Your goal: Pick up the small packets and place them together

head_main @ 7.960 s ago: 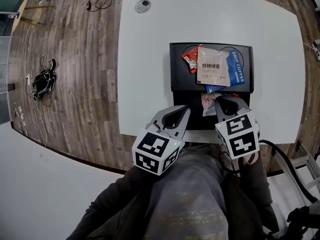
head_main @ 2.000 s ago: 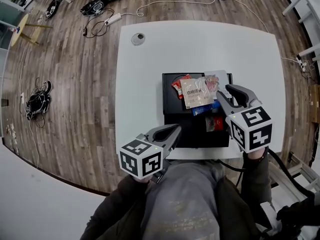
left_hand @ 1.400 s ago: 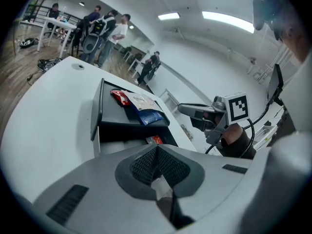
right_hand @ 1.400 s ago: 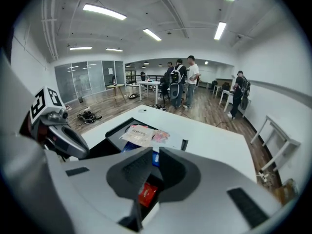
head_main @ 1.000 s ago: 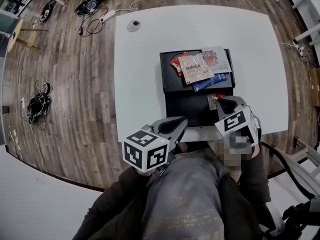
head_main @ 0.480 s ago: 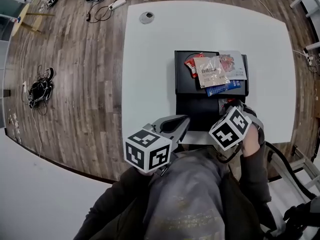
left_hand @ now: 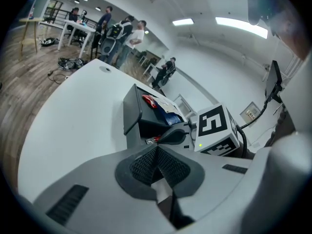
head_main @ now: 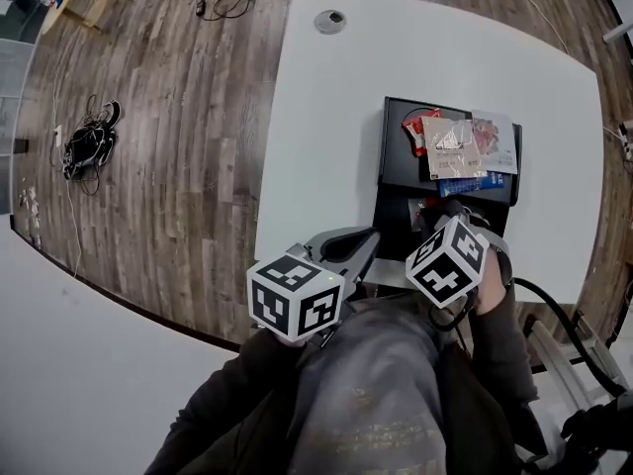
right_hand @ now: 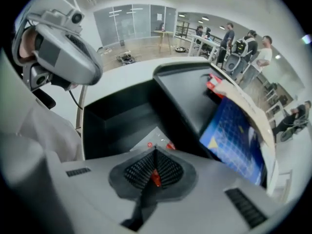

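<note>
The right claw (right_hand: 155, 152) was clamped on the near edge of a small red-and-silver packet (right_hand: 153, 134), which lay in the lower well of the black box (head_main: 394, 132). The heap of packets (head_main: 460, 144) sat directly beyond the claw, on the box's raised far half. Its blue coffee packet (right_hand: 236, 140) was nearest, with its long side running across the line of reach. The move ahead likely called for lifting up and away from the person. The left claw (left_hand: 155, 156) was closed on nothing at the bench (head_main: 326, 117) edge, farther from the heap.

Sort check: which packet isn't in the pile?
The red-and-silver packet pinched by the right gripper, down in the black box; the others overlap higher up.
</note>
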`<state>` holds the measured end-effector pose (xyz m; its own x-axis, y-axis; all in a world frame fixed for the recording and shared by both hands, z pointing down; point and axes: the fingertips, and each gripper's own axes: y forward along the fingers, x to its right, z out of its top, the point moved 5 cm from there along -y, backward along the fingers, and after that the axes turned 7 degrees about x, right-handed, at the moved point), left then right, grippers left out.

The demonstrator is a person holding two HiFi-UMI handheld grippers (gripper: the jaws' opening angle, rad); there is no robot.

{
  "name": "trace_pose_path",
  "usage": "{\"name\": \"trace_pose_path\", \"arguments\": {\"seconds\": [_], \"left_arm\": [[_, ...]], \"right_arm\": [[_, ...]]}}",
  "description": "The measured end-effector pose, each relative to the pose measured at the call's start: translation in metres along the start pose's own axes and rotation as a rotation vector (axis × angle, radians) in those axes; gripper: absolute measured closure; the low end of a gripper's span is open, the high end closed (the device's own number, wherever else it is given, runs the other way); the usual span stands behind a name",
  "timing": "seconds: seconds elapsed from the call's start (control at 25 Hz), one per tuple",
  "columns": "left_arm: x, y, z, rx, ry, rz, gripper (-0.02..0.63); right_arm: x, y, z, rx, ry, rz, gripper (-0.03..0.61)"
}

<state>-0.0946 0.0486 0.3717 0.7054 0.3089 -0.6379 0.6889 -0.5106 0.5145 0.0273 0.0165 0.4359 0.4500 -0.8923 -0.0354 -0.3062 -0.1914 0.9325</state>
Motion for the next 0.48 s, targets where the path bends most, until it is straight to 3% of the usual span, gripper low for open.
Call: {"name": "trace_pose_path", "arguments": {"seconds": [0.16, 0.28, 0.36, 0.48], "left_arm": [[-0.005, -0.006, -0.001, 0.006, -0.017, 0.018, 0.621], [-0.005, -0.006, -0.001, 0.005, -0.019, 0.016, 0.621], [-0.005, -0.003, -0.002, 0.003, -0.013, 0.008, 0.621], [-0.001, 0.006, -0.002, -0.006, -0.003, -0.009, 0.621]], "right_arm": [[-0.016, 0.006, 0.028, 0.167, 0.041, 0.093, 0.575], [-0.017, -0.002, 0.033, 0.287, 0.141, 0.135, 0.574], [-0.009, -0.011, 0.027, 0.327, 0.228, 0.141, 0.574], [0.006, -0.017, 0.013, 0.319, 0.288, 0.112, 0.521]]}}
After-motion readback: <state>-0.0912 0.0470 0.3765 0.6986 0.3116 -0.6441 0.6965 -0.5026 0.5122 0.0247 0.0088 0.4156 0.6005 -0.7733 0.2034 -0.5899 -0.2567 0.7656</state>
